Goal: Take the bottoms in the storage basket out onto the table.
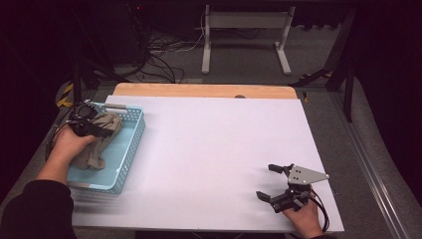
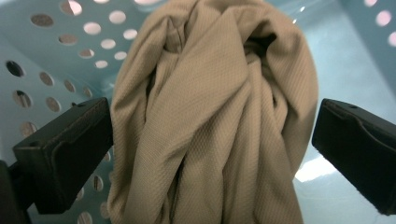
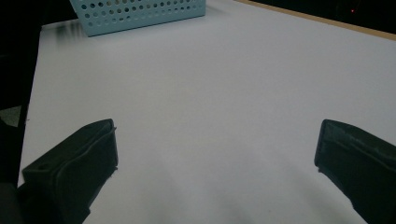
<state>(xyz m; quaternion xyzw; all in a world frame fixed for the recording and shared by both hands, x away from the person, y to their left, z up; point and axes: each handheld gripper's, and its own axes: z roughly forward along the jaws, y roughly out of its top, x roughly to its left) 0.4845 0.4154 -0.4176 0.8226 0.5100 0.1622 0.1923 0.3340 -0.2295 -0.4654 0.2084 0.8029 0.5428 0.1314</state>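
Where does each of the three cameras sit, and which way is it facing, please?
High view: above the person's side, looking down on the table; both hands show.
Left gripper view: on the left gripper, facing the beige cloth in the blue basket.
Right gripper view: on the right gripper, facing across the table.
Shared: all show the basket.

beige cloth [image 2: 210,121] cut off at bottom edge, basket [image 3: 140,14] top cropped

A white table top [image 1: 214,159] carries a light-blue perforated basket [image 1: 130,144] at its left edge.
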